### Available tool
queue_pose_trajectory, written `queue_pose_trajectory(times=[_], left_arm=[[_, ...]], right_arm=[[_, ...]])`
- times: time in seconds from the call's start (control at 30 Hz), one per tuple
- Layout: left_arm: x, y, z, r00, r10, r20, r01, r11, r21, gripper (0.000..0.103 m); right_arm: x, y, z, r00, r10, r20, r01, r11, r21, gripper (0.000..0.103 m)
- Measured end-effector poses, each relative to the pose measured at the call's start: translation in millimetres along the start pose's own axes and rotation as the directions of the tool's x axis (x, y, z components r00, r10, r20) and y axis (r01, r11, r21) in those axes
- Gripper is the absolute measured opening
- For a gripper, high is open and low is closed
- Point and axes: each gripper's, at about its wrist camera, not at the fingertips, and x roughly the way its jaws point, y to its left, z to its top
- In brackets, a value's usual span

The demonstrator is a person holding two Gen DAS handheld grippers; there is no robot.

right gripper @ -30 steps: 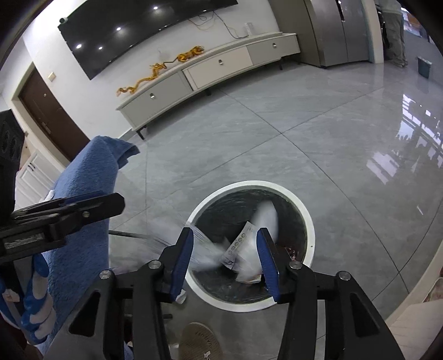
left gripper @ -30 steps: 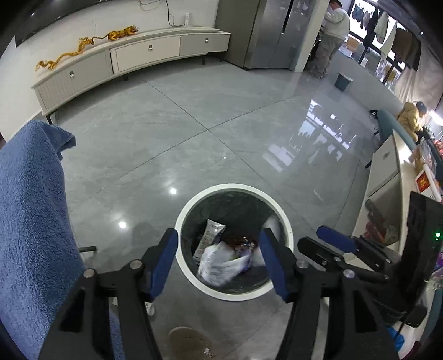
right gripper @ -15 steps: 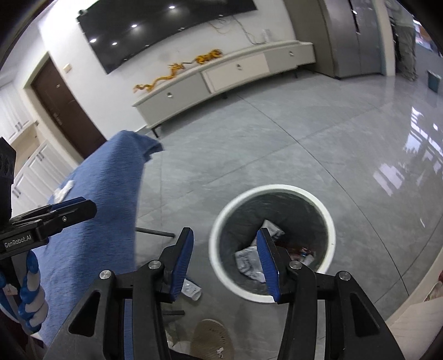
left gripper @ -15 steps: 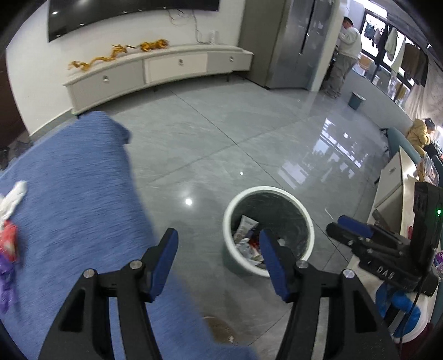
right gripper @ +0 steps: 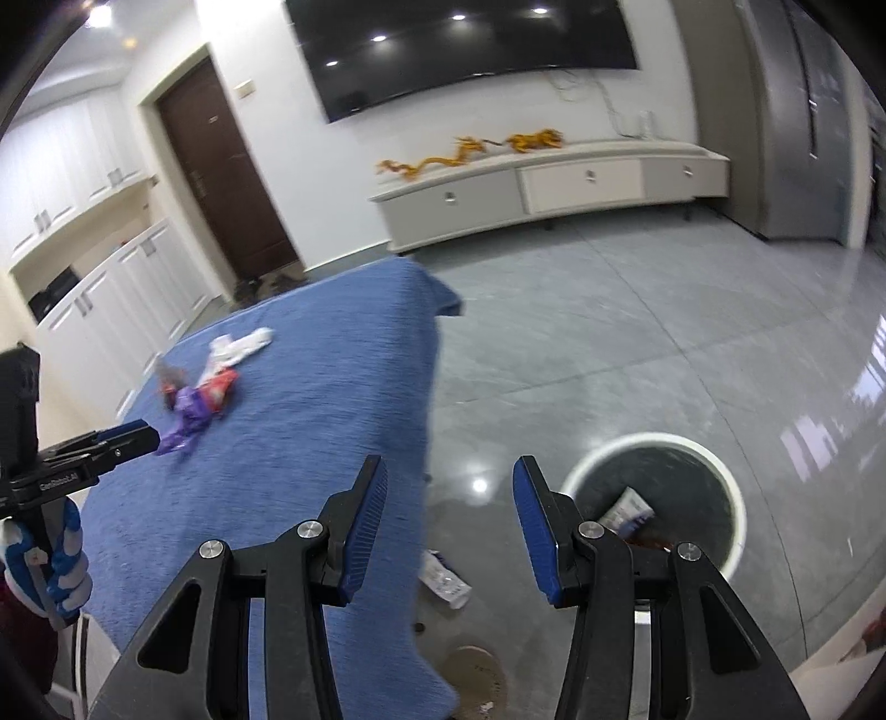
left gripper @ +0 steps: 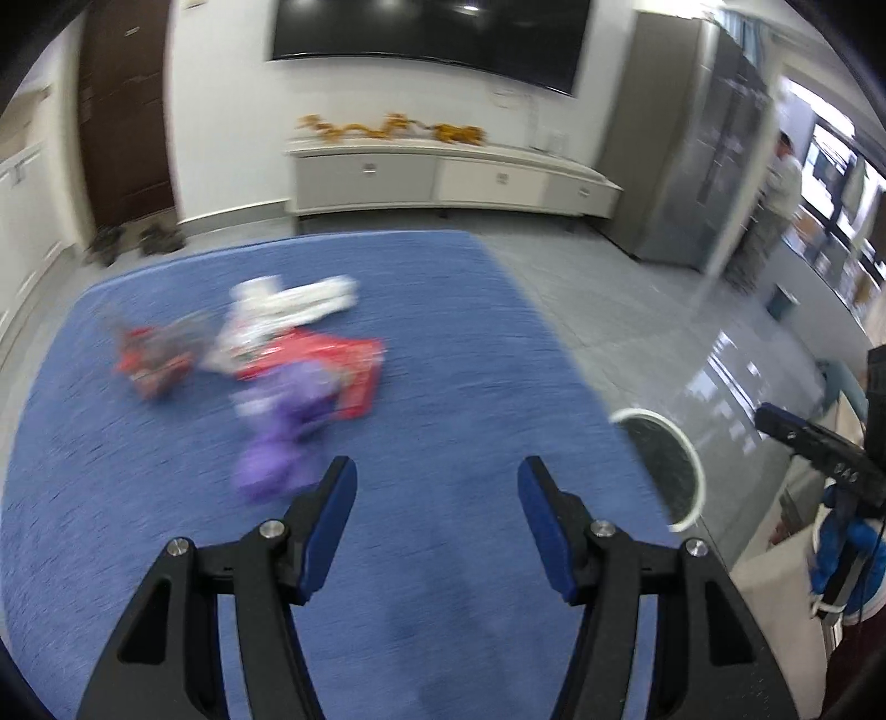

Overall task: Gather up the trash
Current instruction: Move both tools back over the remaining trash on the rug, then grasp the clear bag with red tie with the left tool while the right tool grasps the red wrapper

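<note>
My left tongs stood wide open with nothing between the blue pads, hanging over the near part of the blue-covered tabletop. My right tongs were likewise spread wide and empty, poised over the right edge of that same tabletop, with the grey floor showing between the fingers.

Just beyond the left tongs, to the left, lay the trash still on the tabletop, blurred in the left wrist view: a purple wrapper nearest, a red packet touching it on the far side, a white crumpled piece farther off, and a reddish-grey scrap to the far left. From the right wrist view the same heap sat well to the left, the purple wrapper close by the tip of my left tongs, the white piece at the far end.

The white-rimmed bin stood on the floor to the right of the tabletop, just right of my right tongs, with a white packet and other litter inside. In the left wrist view its rim peeked past the tabletop's right edge. One white wrapper lay on the floor between tabletop and bin. Farther off were a long white sideboard and a dark screen on the wall.
</note>
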Motion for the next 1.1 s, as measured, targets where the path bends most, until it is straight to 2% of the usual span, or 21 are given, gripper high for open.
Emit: queue_pose_trajectory(times=[0.1,0.23,0.37,0.67,0.97,1.1], left_arm=[[-11.1,46.9,-7.9,0.999,0.036,0.012,-0.036,0.997,-0.062,0.058],[-20.2,105.5,-14.6,0.999,0.029,0.035,-0.025,0.991,-0.133,0.058],[-18.6,133.8,-7.6,0.998,0.04,0.054,-0.032,0.989,-0.144,0.058],[33.4,152.0,19.9,0.993,0.111,0.043,-0.11,0.994,-0.029,0.044],[79.7,161.0,45.2,0.986,0.165,0.024,-0.166,0.986,0.024,0.035],[90.0,163.3,44.8,0.987,0.162,0.009,-0.162,0.987,0.024,0.024]], right_arm=[[8.2,32.1,7.5,0.999,0.036,-0.015,-0.037,0.998,-0.053,0.047],[27.0,67.1,11.2,0.995,0.085,-0.052,-0.09,0.99,-0.104,0.047],[53.2,94.1,13.3,0.986,0.135,-0.1,-0.147,0.98,-0.131,0.047],[128.0,146.7,20.7,0.943,0.247,-0.224,-0.285,0.945,-0.158,0.047],[200.4,174.9,50.3,0.886,0.377,-0.268,-0.407,0.911,-0.064,0.047],[227.9,187.3,55.0,0.858,0.429,-0.284,-0.45,0.893,-0.013,0.047]])
